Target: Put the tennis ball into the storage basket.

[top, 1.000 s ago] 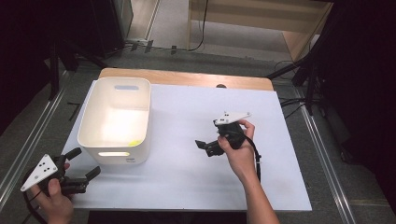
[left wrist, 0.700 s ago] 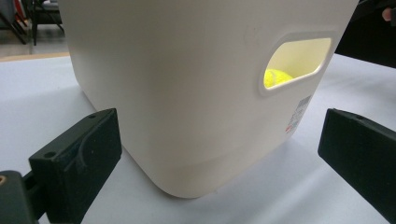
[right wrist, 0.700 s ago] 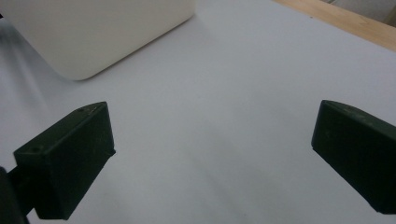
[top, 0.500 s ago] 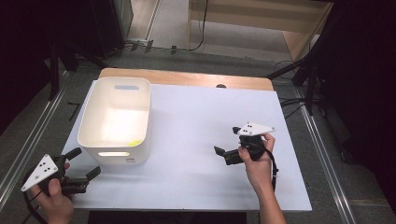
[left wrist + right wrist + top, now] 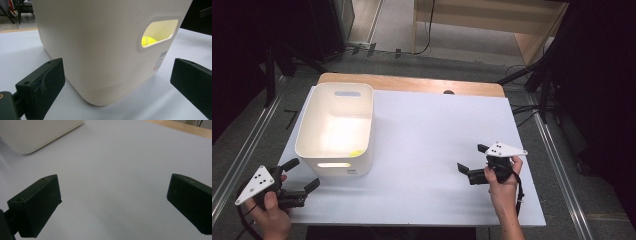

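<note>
A cream plastic bin [image 5: 337, 129] stands on the left part of the white table [image 5: 432, 130]. A yellow ball [image 5: 356, 153] lies in its near right corner and shows through the handle slot [image 5: 149, 41] in the left gripper view. My left gripper [image 5: 301, 174] is open at the table's front left corner, just short of the bin's near wall [image 5: 100, 50]. My right gripper [image 5: 471, 158] is open at the front right, low over bare table [image 5: 112, 182], with nothing between its jaws.
The bin's corner [image 5: 37, 135] appears far off in the right gripper view. A wooden strip [image 5: 412, 84] runs along the table's far edge. Metal rails [image 5: 242, 150] flank the table on grey floor, and cables [image 5: 427, 35] lie behind it.
My right gripper has moved from the table's middle to the right and toward the front edge, staying open. The left gripper has stayed in place.
</note>
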Demonstrator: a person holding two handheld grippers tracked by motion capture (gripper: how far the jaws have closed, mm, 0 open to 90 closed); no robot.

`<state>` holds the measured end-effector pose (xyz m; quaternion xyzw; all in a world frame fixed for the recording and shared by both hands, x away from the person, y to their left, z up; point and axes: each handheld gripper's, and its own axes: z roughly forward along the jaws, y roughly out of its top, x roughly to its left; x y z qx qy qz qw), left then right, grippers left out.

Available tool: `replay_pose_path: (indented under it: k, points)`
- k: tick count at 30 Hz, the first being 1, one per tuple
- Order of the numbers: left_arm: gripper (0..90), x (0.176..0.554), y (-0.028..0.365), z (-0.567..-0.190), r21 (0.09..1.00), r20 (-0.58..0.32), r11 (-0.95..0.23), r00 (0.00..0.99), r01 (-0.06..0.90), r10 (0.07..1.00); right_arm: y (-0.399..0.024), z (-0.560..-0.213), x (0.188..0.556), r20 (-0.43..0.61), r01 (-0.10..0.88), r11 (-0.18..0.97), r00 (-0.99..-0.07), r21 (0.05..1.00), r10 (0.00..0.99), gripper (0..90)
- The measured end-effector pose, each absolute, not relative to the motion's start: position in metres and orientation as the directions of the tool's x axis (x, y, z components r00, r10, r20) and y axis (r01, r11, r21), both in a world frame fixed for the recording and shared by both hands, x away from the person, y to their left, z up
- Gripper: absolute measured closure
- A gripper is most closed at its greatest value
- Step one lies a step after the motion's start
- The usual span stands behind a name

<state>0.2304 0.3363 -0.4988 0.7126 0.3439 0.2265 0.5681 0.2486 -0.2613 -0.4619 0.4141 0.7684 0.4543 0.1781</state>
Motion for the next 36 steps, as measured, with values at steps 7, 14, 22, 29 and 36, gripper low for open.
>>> replay_pose_path:
  k: [7,14,22,29,36]
  points:
    - [0.0,0.23,0.336,-0.499,0.966,-0.067,-0.117,0.661,0.231,0.747,-0.277,-0.469,0.237,0.118,0.48,0.208,-0.564,0.852,0.818,0.0]
    - [0.0,0.23,0.336,-0.499,0.965,-0.065,-0.12,0.66,0.231,0.748,-0.292,-0.479,0.228,0.131,0.489,0.182,-0.538,0.853,0.833,0.0]
    - [0.0,0.23,0.336,-0.499,0.965,-0.064,-0.121,0.66,0.232,0.749,-0.313,-0.486,0.216,0.149,0.504,0.144,-0.496,0.852,0.855,0.0]
    - [0.0,0.23,0.336,-0.499,0.965,-0.062,-0.123,0.66,0.23,0.749,-0.334,-0.492,0.205,0.158,0.508,0.111,-0.457,0.854,0.875,0.0]
    - [0.0,0.23,0.336,-0.499,0.966,-0.06,-0.124,0.66,0.229,0.749,-0.351,-0.495,0.195,0.167,0.494,0.077,-0.43,0.866,0.887,0.0]
